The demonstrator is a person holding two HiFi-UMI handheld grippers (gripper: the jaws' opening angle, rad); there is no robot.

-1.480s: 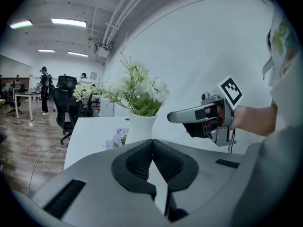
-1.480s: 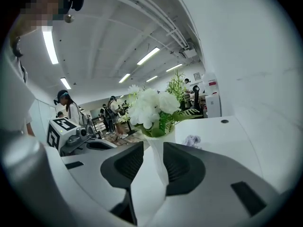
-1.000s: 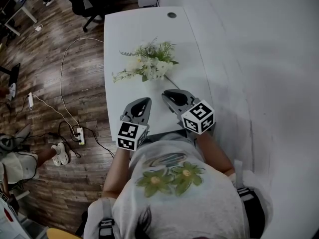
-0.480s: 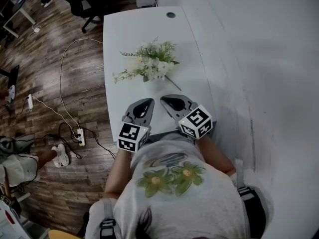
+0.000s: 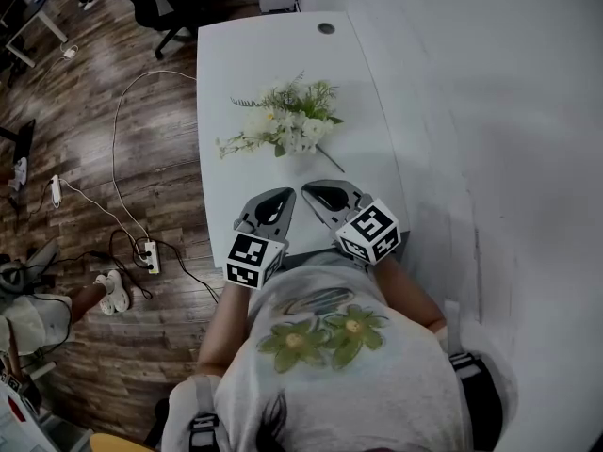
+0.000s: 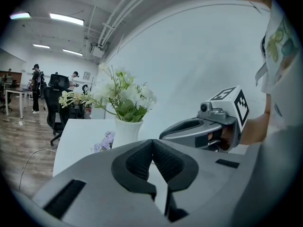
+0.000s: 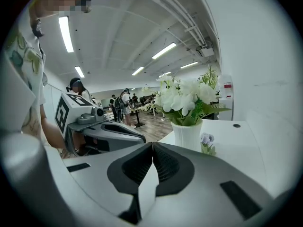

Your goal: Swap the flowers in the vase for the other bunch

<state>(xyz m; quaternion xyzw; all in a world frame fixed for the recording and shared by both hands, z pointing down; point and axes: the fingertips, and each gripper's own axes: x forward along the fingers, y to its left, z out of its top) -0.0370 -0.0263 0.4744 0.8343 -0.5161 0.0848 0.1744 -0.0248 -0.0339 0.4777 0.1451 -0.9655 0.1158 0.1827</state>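
Right gripper [image 5: 309, 191] drew back slightly; it and the left gripper [image 5: 281, 198] are both pinched closed, empty. Open wide first, then grip the white flowers [image 5: 292, 125] ahead of the fingers [image 7: 164, 167], low near the vase [image 7: 188, 135].

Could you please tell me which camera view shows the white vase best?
The right gripper view: the vase is brightest and sharpest there. The left gripper view shows it dimmer and softer; in the head view the flowers hide it.
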